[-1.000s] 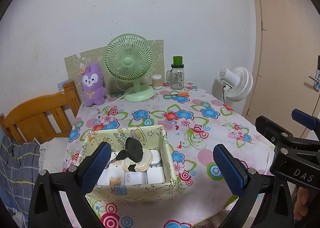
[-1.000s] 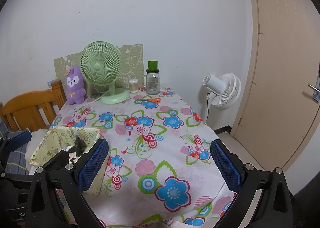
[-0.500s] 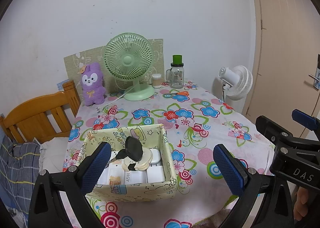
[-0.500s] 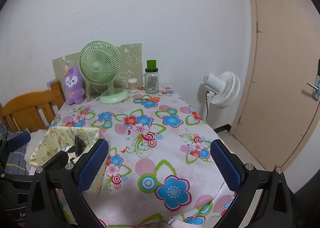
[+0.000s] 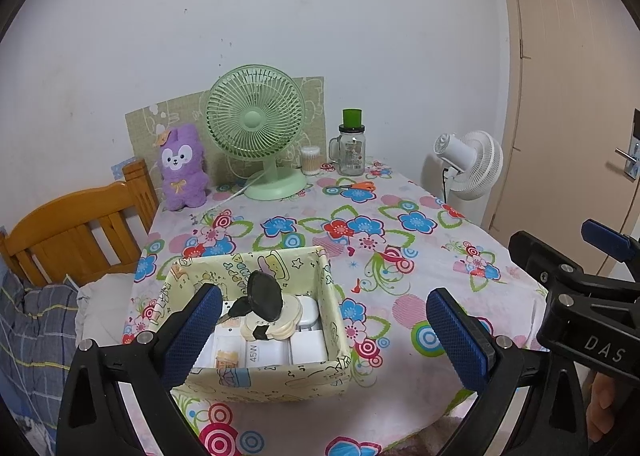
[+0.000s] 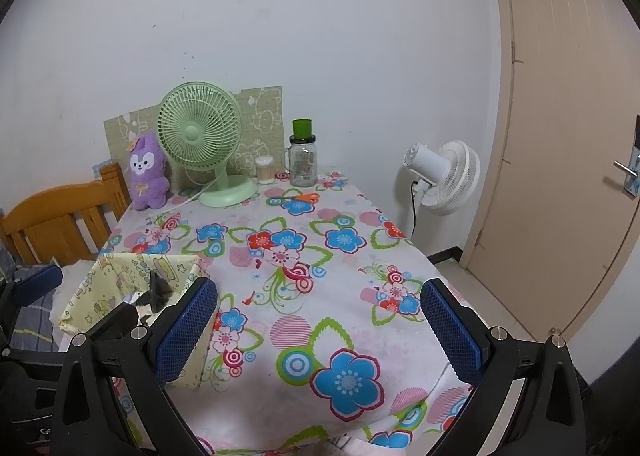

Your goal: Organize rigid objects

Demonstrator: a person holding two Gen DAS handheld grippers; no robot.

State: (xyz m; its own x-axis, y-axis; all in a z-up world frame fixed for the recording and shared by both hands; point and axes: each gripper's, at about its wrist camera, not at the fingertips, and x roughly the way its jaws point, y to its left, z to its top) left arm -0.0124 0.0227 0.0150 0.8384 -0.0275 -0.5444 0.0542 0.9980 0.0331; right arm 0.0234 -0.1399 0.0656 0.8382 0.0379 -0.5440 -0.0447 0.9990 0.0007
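Left gripper: black plastic frame, two fingers faced with blue pads of fine cross-hatched texture. Silver round screw heads at each finger's base and along the frame; triangular cut-outs in the lower arms.

Right gripper: same build, black frame, blue textured pads, silver screws, triangular cut-outs.

Seen from the left wrist camera, the right gripper's body at the right edge carries white letters "DAS" on black, with blue pad ends and silver screws. Part of a hand shows beneath it; no sleeve in view.
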